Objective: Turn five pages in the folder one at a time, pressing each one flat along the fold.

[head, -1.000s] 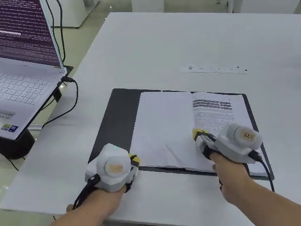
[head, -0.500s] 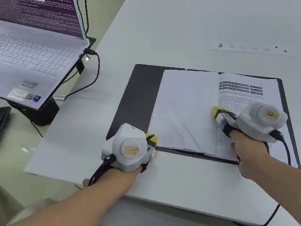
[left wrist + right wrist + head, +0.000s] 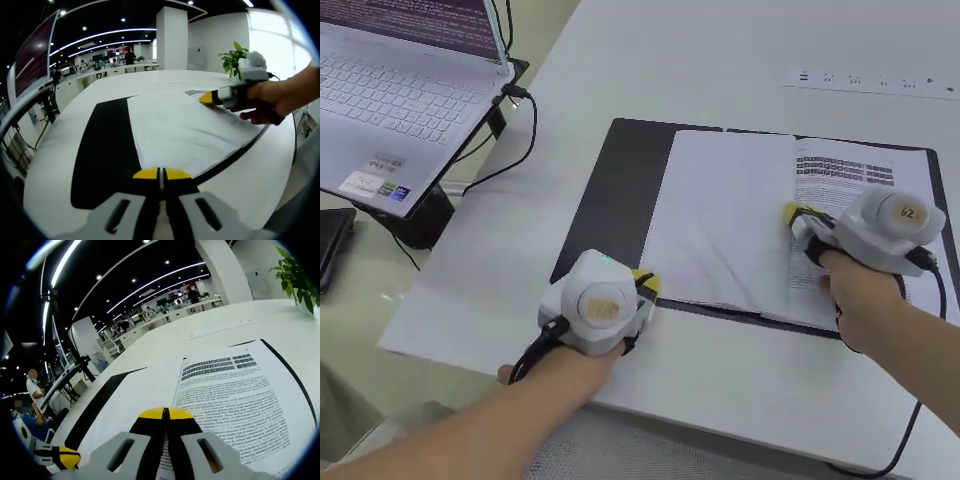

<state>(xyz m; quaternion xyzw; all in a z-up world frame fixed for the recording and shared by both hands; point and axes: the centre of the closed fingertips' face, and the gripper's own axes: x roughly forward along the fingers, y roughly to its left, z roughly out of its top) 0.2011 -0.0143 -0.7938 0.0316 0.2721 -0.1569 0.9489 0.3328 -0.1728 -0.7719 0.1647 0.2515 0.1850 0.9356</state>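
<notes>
The black folder (image 3: 610,190) lies open on the white table, a blank white page (image 3: 720,220) on its left half and a printed page (image 3: 840,180) on its right. My left gripper (image 3: 645,285) rests shut at the folder's near edge, its yellow tips (image 3: 161,173) touching the black cover (image 3: 105,145) just below the blank page (image 3: 175,130). My right gripper (image 3: 798,218) is shut, its tips (image 3: 165,413) down on the paper by the fold, next to the printed text (image 3: 235,390).
An open laptop (image 3: 410,100) on a stand sits at the far left, with a black cable (image 3: 515,140) trailing over the table. A white power strip (image 3: 870,82) lies beyond the folder. The table's near edge runs just behind my hands.
The head camera shifted, so the whole scene slid. My right gripper has edged slightly up the page near the fold; the left one stays at the folder's near edge.
</notes>
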